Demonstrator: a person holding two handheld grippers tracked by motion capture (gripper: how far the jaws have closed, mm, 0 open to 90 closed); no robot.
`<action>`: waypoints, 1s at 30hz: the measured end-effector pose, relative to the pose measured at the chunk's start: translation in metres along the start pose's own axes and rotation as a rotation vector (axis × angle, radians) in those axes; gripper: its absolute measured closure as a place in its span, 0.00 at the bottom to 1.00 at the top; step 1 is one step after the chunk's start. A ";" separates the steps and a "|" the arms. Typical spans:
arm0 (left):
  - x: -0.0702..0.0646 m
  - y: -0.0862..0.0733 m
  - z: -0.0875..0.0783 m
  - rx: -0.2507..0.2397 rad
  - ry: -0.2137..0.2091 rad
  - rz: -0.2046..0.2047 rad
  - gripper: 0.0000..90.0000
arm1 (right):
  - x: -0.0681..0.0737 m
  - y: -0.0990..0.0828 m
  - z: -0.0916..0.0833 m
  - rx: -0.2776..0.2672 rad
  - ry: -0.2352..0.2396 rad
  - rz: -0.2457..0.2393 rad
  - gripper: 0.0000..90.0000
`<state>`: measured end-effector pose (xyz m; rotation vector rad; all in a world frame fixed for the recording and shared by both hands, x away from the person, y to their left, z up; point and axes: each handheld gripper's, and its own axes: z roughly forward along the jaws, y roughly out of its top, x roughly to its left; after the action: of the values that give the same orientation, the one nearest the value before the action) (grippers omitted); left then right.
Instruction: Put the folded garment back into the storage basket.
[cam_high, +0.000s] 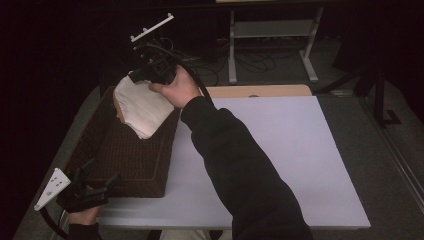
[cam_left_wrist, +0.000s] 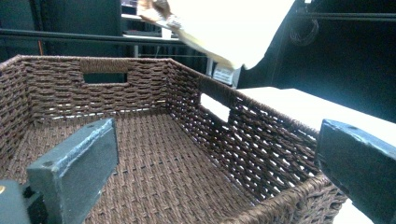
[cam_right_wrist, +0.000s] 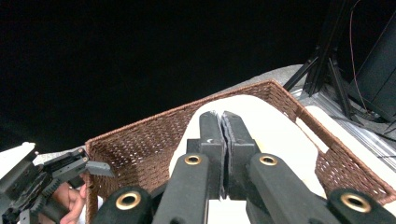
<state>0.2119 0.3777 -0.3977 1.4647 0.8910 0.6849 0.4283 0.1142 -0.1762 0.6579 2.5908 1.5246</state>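
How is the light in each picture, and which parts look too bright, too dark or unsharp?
High view: dim, the surroundings nearly black, the white table the brightest area. Left gripper view: the basket is sharp, the near jaws soft, the white cloth overexposed. Right gripper view: the upper background is black, and the cloth below the shut right gripper glares.

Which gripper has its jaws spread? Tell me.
The left gripper, jaws apart at the basket's near corner; the right gripper is clamped on the white cloth.

The room is dim and its background falls to near black, while overhead light brightens the white tabletop (cam_high: 280, 150). Beyond the right claw (cam_right_wrist: 222, 116) the pale cloth (cam_right_wrist: 275, 135) glares, washed out. Close up, the left claw (cam_left_wrist: 219, 168) looks soft and grainy.
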 end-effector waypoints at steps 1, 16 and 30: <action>0.000 0.000 0.000 -0.003 0.000 -0.004 0.00 | 0.000 0.000 0.002 0.001 0.001 -0.002 0.97; 0.000 0.000 0.000 -0.006 -0.001 -0.005 0.00 | 0.002 0.000 0.037 0.020 0.022 0.002 0.97; 0.000 0.000 0.000 -0.010 -0.005 -0.006 0.00 | -0.001 -0.002 0.061 0.017 0.040 0.020 0.97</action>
<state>0.2117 0.3777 -0.3973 1.4536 0.8866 0.6801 0.4445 0.1628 -0.2086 0.6634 2.6374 1.5381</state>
